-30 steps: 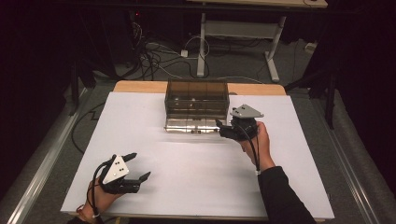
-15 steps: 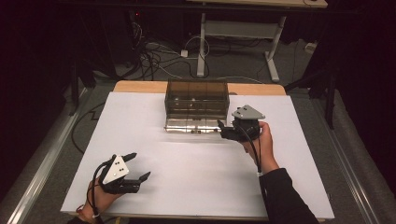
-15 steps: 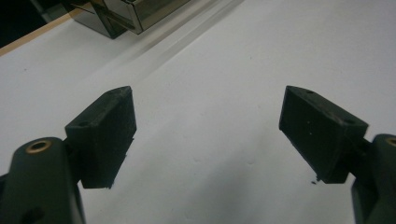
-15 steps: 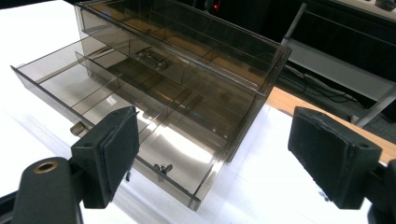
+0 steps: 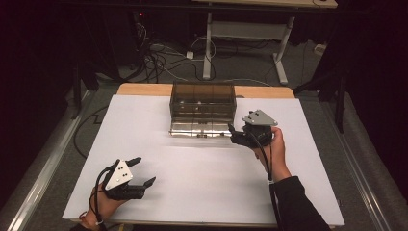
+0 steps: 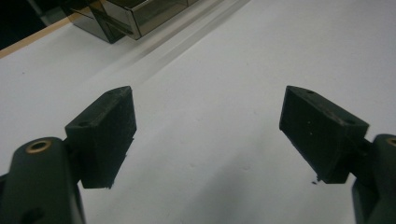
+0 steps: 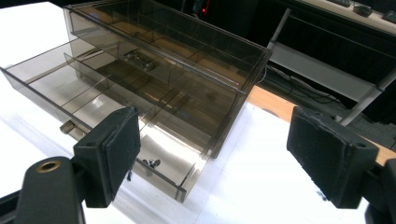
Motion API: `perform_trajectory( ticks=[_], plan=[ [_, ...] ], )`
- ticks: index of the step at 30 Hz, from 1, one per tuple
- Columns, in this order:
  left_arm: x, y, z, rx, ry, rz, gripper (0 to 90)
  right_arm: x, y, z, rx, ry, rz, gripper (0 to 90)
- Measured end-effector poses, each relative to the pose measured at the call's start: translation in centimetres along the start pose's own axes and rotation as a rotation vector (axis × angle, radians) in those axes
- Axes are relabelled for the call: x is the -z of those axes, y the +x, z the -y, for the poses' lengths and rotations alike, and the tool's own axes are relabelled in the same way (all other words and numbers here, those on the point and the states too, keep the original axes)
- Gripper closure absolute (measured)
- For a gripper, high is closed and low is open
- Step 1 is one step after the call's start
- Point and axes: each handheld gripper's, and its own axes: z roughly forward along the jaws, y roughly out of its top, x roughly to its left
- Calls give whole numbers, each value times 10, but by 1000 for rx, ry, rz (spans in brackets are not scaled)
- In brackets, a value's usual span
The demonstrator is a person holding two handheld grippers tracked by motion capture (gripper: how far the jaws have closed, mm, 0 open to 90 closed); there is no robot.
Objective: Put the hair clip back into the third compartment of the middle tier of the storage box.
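While the smoky drawer box sits at the table's far middle with its lower drawer pulled out, the right gripper is held beside that drawer's corner, fingers spread and empty, having just been opening, likely after the pull; the left gripper is kept idle near the front edge, fingers apart

No readable text anywhere.

Smoky clear drawer box: no label, brand or number legible in the high view or the right gripper view. White surface: blank, no print or markings. Grey plates on top of both grippers: plain, nothing written that can be made out. Black pads in the gripper views: only screw holes, no lettering. Background desk frame and cables too dark and small to read; a small red light shows there, no digits or sign.
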Motion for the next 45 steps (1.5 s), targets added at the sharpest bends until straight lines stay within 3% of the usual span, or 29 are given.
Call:
perform_trajectory(
  ticks=[6,28,45],
  plan=[
    [0,1,1,-3,3,-3,181,6,2,0,28,-14,15,189],
    [0,-1,1,-8,3,-3,182,30,-4,14,37,-11,-8,212],
    [0,-2,1,-12,3,-3,180,50,1,28,94,-12,-31,211]
  ],
)
